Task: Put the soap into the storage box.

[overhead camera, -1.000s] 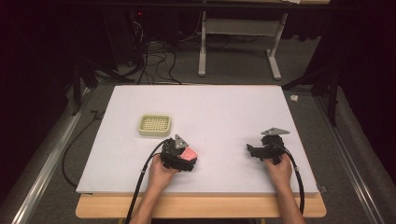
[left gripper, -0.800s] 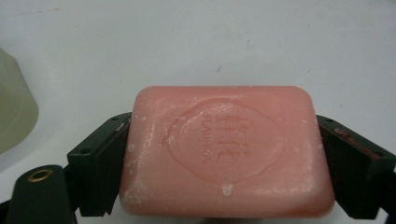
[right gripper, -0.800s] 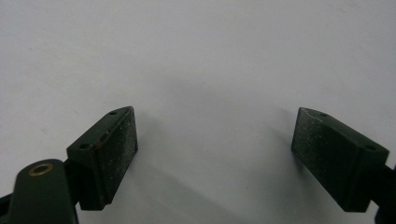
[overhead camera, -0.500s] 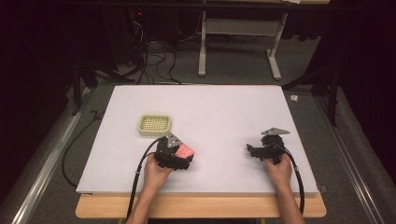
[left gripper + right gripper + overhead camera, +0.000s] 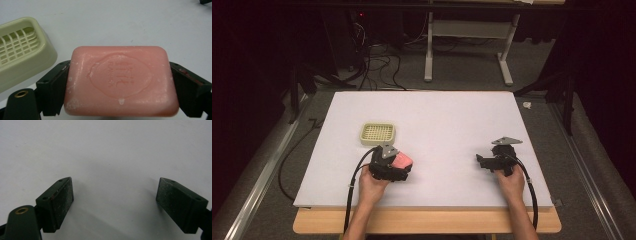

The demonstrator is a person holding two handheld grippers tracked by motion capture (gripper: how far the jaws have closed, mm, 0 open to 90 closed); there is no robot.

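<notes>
A pink bar of soap (image 5: 121, 80) with an embossed oval stamp sits between the jaws of my left gripper (image 5: 120, 85), which is shut on its two short ends. From above, the soap (image 5: 402, 160) pokes out of the left gripper (image 5: 398, 167) at the table's front left. A pale green soap dish (image 5: 377, 133) with a grid insert stands just behind and to the left of it; its corner (image 5: 22, 50) lies beside the soap. My right gripper (image 5: 482, 162) rests at the front right, open, with bare table between its pads (image 5: 60, 200).
The white tabletop (image 5: 437, 120) stretches wide behind both grippers. Beyond its far edge are a metal table frame (image 5: 467, 45) and loose cables (image 5: 377, 65) on the floor. A wooden edge (image 5: 427, 220) runs along the front.
My left gripper, with the soap in it, has shifted a little to the left and back, toward the soap dish. The right gripper has stayed where it was.
</notes>
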